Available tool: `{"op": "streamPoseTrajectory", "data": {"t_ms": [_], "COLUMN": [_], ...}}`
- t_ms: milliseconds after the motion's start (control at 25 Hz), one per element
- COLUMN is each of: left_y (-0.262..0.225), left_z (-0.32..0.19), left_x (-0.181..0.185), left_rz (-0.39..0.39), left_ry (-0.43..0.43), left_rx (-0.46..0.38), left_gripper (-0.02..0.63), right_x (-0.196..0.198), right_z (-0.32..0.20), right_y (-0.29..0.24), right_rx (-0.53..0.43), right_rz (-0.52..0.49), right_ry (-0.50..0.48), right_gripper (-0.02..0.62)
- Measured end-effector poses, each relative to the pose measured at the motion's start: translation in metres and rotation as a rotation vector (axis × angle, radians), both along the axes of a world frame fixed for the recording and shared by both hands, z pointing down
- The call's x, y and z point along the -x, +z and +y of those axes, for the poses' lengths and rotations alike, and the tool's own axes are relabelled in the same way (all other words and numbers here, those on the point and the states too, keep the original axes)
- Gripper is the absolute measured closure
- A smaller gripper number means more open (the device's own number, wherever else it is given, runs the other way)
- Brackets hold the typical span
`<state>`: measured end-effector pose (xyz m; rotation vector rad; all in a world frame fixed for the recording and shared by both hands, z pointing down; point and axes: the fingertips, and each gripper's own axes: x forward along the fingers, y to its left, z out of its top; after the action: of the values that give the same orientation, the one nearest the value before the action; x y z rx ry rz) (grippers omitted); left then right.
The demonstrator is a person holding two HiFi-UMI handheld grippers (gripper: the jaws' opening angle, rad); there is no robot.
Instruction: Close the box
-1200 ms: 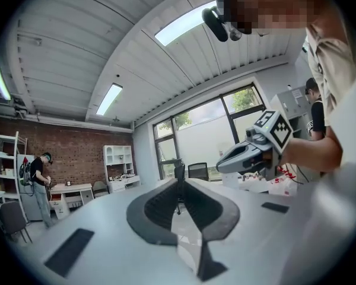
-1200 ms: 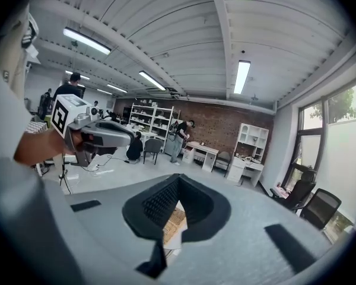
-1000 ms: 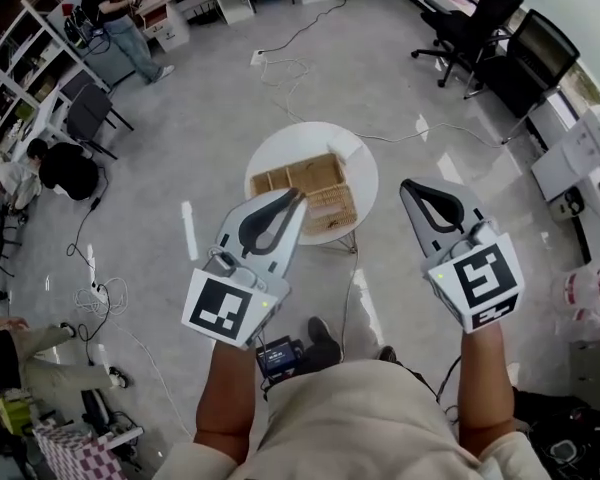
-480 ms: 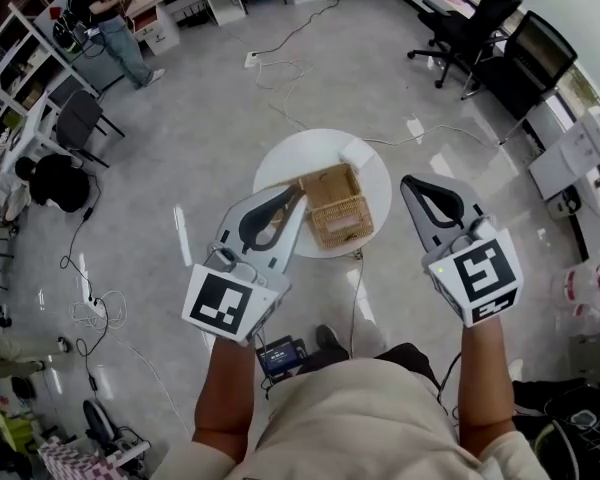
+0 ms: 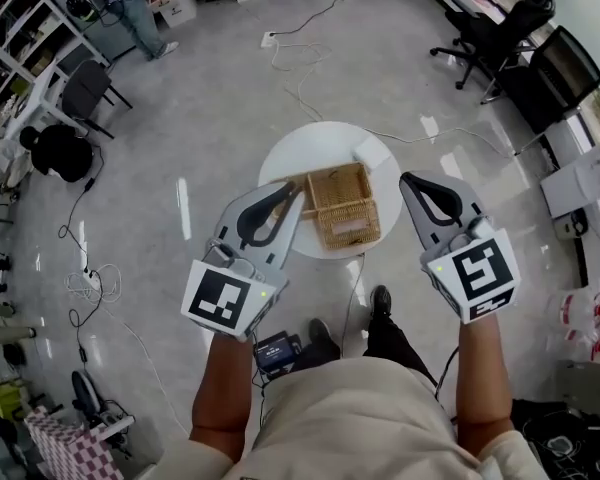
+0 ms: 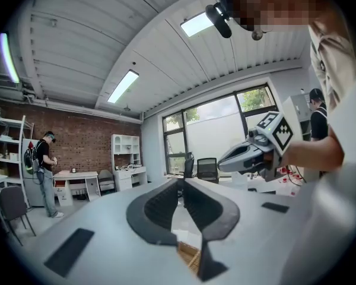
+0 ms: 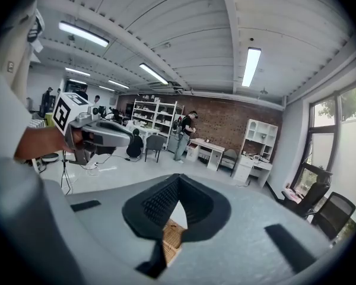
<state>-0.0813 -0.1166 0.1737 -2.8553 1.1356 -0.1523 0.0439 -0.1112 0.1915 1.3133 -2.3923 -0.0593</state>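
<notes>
The box (image 5: 345,206) now lies between the two pairs of jaws, clear of the left gripper (image 5: 296,194) tips that partly covered it before, and nearer the right gripper (image 5: 413,184). Its wicker now shows below the left jaws' gap. A shoe (image 5: 380,300) now shows behind the jaws.

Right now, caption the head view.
Shut left hand-held gripper and right hand-held gripper above open box on round table.
</notes>
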Motion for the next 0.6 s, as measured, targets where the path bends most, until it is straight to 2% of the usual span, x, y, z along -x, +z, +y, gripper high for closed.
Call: {"op": "streamPoseTrajectory", "data": {"t_ms": [360, 600], "left_y": [0.016, 0.035], "left_z": [-0.039, -0.056], "left_x": [-0.008, -0.008], "left_rz": [-0.005, -0.004], "left_ry": [-0.151, -0.197], "left_rx": [0.026, 0.050], "left_gripper": [0.574, 0.574], "right_x": [-0.017, -0.018], "right_z": [-0.055, -0.077], "right_y": [0.022, 0.044], "right_rx": [0.025, 0.051], "right_rz": [0.002, 0.014], "right_ry": [-0.120, -0.166], "right_gripper": [0.601, 0.601]}}
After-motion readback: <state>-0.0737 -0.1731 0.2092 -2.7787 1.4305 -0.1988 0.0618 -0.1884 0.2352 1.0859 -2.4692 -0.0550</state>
